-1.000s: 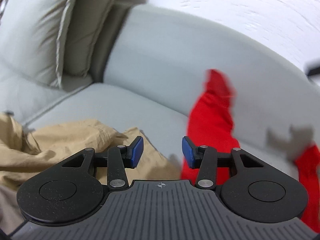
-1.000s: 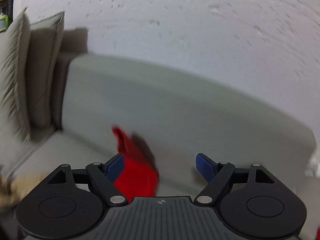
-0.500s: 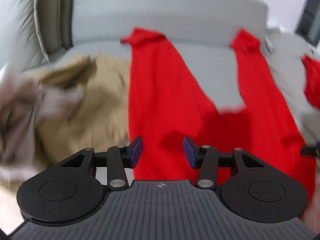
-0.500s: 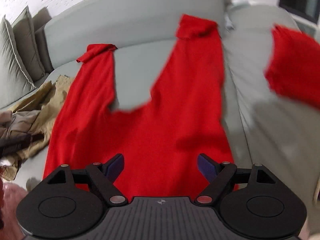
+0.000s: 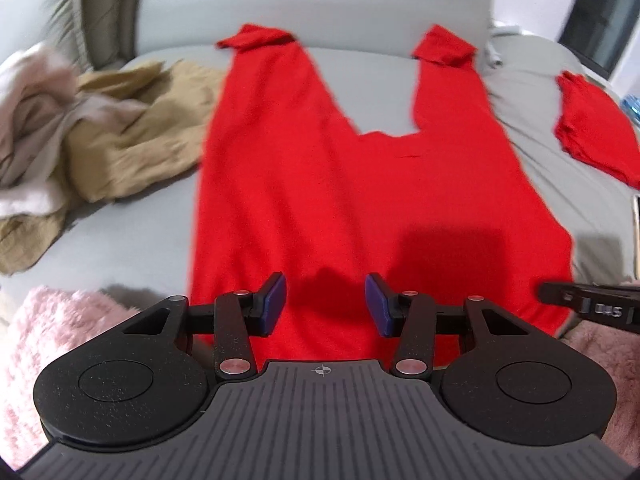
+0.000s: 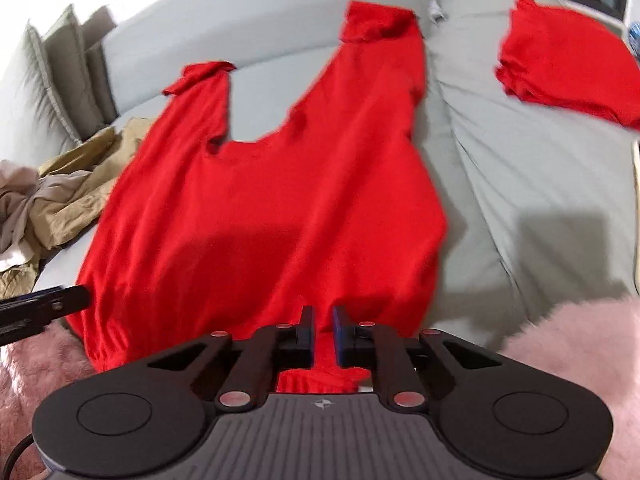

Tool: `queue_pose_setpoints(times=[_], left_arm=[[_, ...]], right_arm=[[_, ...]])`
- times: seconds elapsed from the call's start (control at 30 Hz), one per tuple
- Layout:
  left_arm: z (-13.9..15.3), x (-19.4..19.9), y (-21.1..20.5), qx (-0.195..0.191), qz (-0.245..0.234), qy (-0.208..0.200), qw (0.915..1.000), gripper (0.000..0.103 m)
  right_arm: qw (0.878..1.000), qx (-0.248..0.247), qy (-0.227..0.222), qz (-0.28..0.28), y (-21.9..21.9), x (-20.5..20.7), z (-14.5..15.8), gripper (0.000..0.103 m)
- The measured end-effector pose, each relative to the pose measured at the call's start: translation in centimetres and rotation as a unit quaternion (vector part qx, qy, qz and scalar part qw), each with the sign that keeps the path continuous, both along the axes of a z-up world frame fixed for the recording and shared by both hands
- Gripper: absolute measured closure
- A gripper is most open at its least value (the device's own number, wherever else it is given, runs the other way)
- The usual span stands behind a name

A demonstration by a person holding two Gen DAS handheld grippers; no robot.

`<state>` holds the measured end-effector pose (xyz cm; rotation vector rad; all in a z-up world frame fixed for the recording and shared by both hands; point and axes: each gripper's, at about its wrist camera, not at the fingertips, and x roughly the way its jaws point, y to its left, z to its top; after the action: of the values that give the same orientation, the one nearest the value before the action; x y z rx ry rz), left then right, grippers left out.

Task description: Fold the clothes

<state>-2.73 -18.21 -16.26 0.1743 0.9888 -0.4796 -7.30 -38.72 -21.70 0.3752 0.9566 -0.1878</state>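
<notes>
Red trousers [image 5: 340, 184] lie flat on the grey sofa [image 5: 120, 240], legs pointing at the backrest, waistband at the front edge; they also show in the right wrist view [image 6: 280, 208]. My left gripper [image 5: 325, 307] is open and empty just above the waistband's left part. My right gripper [image 6: 323, 334] is nearly closed, with red waistband fabric between its fingers at the right part. A folded red garment [image 5: 596, 140] lies on the right seat, also seen in the right wrist view [image 6: 568, 64].
A crumpled tan garment [image 5: 132, 132] and a pale beige one [image 5: 32, 120] are heaped on the left seat. Pink fluffy fabric [image 5: 52, 328] lies along the front edge on both sides. Cushions [image 6: 52, 80] stand at the back left.
Both grippers came down from facing the backrest to the waistband at the front edge. The right gripper went from wide open to closed on the waistband.
</notes>
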Motion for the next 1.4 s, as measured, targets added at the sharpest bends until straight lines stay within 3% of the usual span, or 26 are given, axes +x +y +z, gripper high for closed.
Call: queue_pose_setpoints(times=[0.07,0.13,0.23,0.37,0.43,0.53,0.7,0.9,0.97,1.07,1.2,1.27,1.3,1.37,1.4], left_arm=[[-0.8,-0.2,-1.4,0.01,-0.01,-0.004,0.9999,0.054],[-2.2,-0.2,-2.5,0.034,-0.016,0.003,0.9993,0.054],[-4.8,-0.1,-3.3,0.107,-0.021,0.056,0.9925,0.049],[-4.2,-0.9,-3.3,0.126,-0.033,0.057,0.9898,0.05],[-3.5,-1.4,-2.7,0.119,-0.021,0.064,0.9907,0.052],[-2.5,-2.4,-1.7,0.088,-0.017,0.048,0.9949,0.052],[-1.2,-3.0,-1.6,0.046,-0.02,0.019,0.9986,0.048],[-0.6,-2.2,-1.2,0.016,0.0,0.011,0.9998,0.047],[-0.5,-1.7,-1.3,0.005,0.003,0.012,0.9999,0.047],[-0.4,-0.9,-2.3,-0.005,0.002,0.003,1.0,0.048],[-0.8,-0.1,-4.4,0.001,-0.019,-0.008,0.9998,0.049],[-1.7,0.2,-5.4,0.019,-0.033,-0.001,0.9993,0.049],[-2.5,0.4,-5.7,0.035,-0.039,0.011,0.9986,0.048],[-4.2,0.8,-6.0,0.076,-0.041,0.037,0.9956,0.047],[-4.4,0.7,-5.7,0.075,-0.042,0.035,0.9957,0.047]], right_arm=[[1.0,-0.021,0.0,0.012,0.7,0.4,-0.4,0.092],[0.999,-0.029,0.039,0.016,1.0,0.7,-1.9,0.092],[0.997,-0.01,0.077,0.007,0.0,0.6,-2.5,0.101],[0.99,0.046,0.134,-0.018,-1.9,-1.2,-3.0,0.101],[0.987,0.08,0.131,-0.046,-3.0,-2.5,-2.9,0.094],[0.99,0.098,0.078,-0.068,-3.9,-3.9,-1.7,0.087],[0.991,0.101,0.033,-0.082,-4.1,-4.8,-0.8,0.086],[0.984,0.12,-0.007,-0.135,-5.3,-5.2,-0.6,0.087],[0.985,0.113,-0.007,-0.13,-5.5,-4.4,-0.6,0.088],[0.993,0.065,-0.016,-0.096,-5.1,-2.5,-0.1,0.089],[0.996,0.046,-0.015,-0.075,-4.3,-0.7,-0.7,0.089],[0.997,0.028,0.014,-0.07,-4.1,0.0,-2.1,0.089],[0.997,0.024,0.031,-0.072,-4.1,0.2,-2.6,0.096],[0.994,0.036,0.05,-0.092,-5.0,-0.4,-2.8,0.097],[0.993,0.035,0.065,-0.096,-5.1,-0.6,-2.8,0.097]])
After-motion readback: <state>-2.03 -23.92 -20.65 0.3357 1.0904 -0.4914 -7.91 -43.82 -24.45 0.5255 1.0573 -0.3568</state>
